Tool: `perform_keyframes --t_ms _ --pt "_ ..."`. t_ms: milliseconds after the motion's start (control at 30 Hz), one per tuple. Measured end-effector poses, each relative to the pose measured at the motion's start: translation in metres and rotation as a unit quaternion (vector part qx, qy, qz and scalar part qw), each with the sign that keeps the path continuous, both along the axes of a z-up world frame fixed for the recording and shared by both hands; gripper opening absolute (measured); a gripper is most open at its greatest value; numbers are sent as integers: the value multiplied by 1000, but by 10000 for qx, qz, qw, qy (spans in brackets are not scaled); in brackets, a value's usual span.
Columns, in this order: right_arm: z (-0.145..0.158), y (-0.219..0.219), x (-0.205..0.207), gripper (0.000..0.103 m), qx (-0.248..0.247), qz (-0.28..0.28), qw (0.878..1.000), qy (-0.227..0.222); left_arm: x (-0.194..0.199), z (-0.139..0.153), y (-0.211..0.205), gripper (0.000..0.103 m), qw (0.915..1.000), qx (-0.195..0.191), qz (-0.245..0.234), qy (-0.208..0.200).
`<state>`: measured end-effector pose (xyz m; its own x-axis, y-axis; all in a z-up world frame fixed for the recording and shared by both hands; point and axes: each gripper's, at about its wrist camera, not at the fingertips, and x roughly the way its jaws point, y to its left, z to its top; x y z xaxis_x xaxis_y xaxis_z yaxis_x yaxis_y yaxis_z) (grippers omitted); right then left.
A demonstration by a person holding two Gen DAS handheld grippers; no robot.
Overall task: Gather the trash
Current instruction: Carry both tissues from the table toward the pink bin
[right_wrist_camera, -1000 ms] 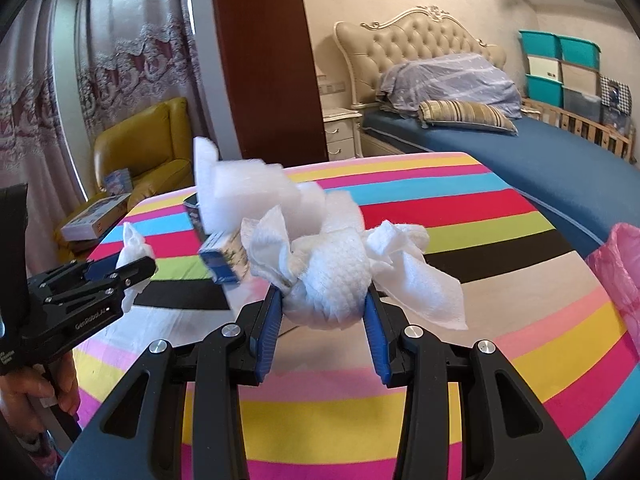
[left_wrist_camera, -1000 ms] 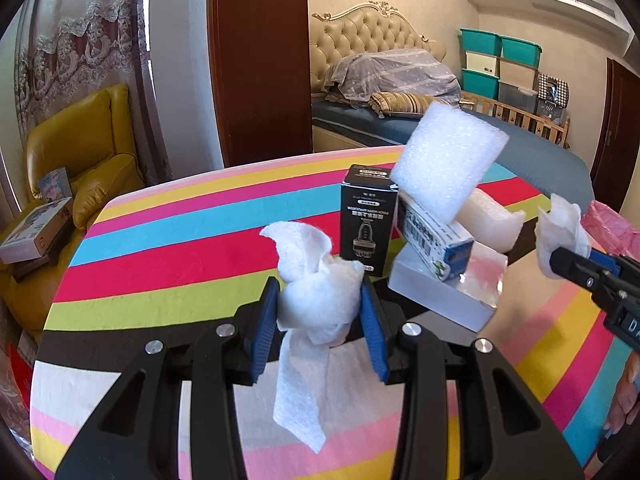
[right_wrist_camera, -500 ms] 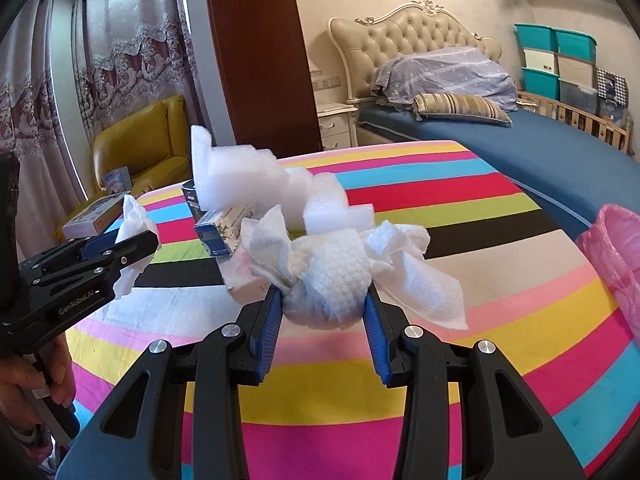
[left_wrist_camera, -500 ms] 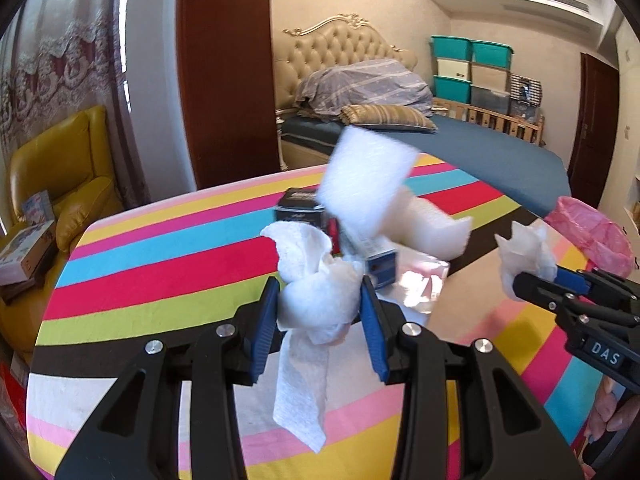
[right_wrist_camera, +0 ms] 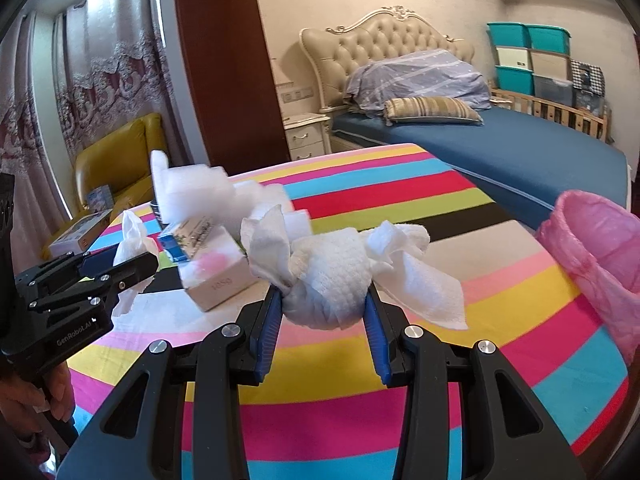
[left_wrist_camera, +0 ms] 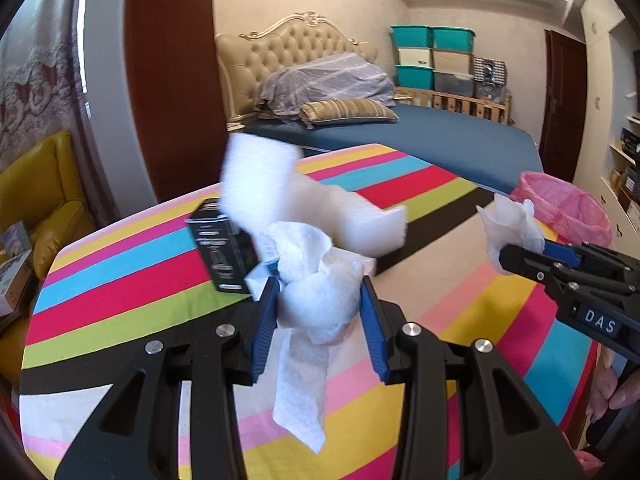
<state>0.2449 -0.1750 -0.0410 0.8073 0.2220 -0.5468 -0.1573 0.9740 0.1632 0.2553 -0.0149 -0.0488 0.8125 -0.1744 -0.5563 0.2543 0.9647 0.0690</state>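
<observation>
- Tissue wads, one in each gripper, are in the air over the striped table (left_wrist_camera: 120, 280); the step in hand looks like carrying both to the pink bin (right_wrist_camera: 596, 248).
- To do it well, I'd keep both grips firm until each wad is right above the bin's mouth. The loose tails hang free and could snag the rim or drag across the table.
- The bin stands past the table's edge, on the side away from the yellow armchair (right_wrist_camera: 116, 160). The right gripper is nearer to it, so letting that one go first would keep the two from crowding.
- Left gripper (left_wrist_camera: 320, 308): jaws narrowly apart and clamped on a crumpled tissue (left_wrist_camera: 316, 300), with a strip dangling below the pads.
- Right gripper (right_wrist_camera: 324, 300): likewise pinched on a balled tissue (right_wrist_camera: 332, 280), with flaps sticking out on both sides.
- More trash remains on the table, farther from the bin: white foam pieces (left_wrist_camera: 264, 184), a black box (left_wrist_camera: 222, 248) and a small white box (right_wrist_camera: 216, 276).
- Watch that neither gripper sweeps that pile on the way across.
</observation>
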Motion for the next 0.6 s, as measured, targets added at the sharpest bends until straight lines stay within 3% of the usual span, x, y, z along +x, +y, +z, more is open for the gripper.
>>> perform_keyframes --t_ms 600 --pt "7 -97 -21 38 17 -1114 9935 -220 12 -2 -97 39 9925 63 -1209 176"
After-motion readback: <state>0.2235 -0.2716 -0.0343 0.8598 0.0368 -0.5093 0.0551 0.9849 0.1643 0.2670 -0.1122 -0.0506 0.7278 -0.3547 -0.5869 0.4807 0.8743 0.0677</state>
